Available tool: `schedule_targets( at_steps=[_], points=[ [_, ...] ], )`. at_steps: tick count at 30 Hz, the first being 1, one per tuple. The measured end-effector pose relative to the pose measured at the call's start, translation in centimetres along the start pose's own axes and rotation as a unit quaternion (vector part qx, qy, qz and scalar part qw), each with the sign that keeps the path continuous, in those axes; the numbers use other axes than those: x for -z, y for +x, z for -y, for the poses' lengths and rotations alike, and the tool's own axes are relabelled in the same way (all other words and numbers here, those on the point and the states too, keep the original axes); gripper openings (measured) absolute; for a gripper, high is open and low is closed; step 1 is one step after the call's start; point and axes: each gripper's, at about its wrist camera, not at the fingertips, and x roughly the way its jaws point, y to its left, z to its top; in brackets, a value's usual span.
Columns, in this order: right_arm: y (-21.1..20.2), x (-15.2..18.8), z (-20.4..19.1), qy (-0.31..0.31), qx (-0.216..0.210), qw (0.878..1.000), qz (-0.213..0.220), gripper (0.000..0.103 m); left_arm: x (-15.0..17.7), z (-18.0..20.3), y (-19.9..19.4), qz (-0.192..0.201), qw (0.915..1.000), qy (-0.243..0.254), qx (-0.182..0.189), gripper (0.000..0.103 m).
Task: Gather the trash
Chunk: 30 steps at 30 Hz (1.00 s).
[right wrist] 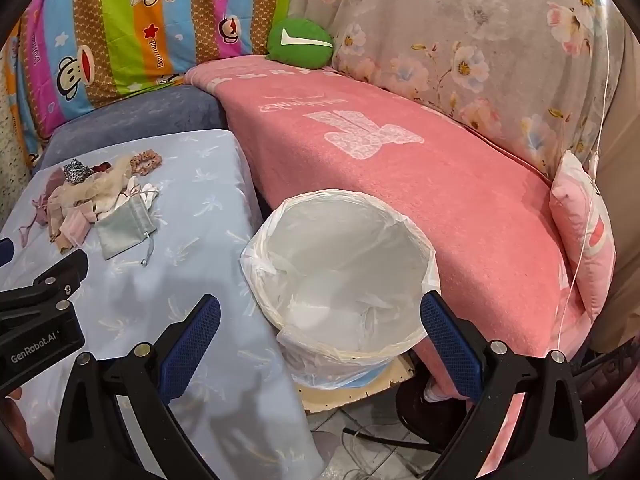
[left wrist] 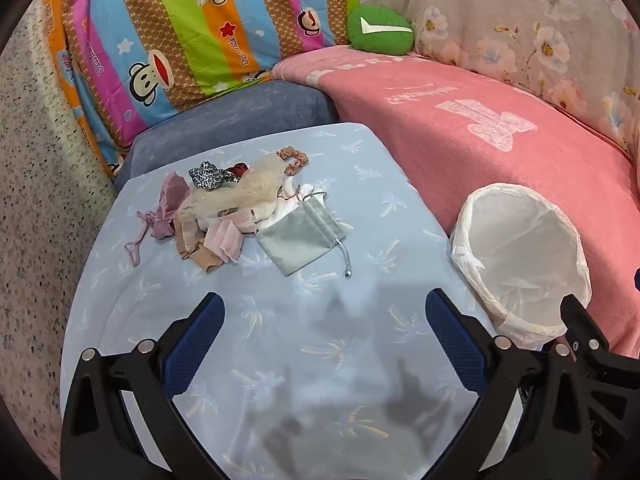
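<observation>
Scraps lie heaped on the table beside the lined bin.

the left gripper has its two black arms spread wide, and the blue pads on them face each other with nothing in between. the right gripper is spread wide the same way, and it holds nothing too. the two sit side by side, close together, both pointing forward and tipped down a bit. each one peeks into the other's view.
</observation>
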Motion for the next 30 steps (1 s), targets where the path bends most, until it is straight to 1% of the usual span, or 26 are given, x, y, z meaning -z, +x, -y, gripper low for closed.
schedule_targets(
  at_steps=[4, 9, 18, 30],
  points=[
    [0.0, 0.0, 0.1, -0.002, 0.001, 1.0, -0.002, 0.097, 0.0, 0.1, 0.0, 0.001, 1.0, -0.001, 0.0, 0.096],
    [-0.3, -0.4, 1.3, 0.0, 0.002, 1.0, 0.002, 0.097, -0.2, 0.0, -0.2, 0.001, 1.0, 0.001, -0.003, 0.096],
    [-0.5, -0.5, 1.4, 0.0, 0.007, 1.0, 0.007, 0.097, -0.3, 0.4, -0.4, -0.002, 1.0, -0.007, -0.004, 0.096],
    [-0.6, -0.5, 1.6, 0.001, 0.003, 1.0, 0.008, 0.097, -0.3, 1.1, -0.7, -0.002, 1.0, -0.001, -0.004, 0.096]
  ],
)
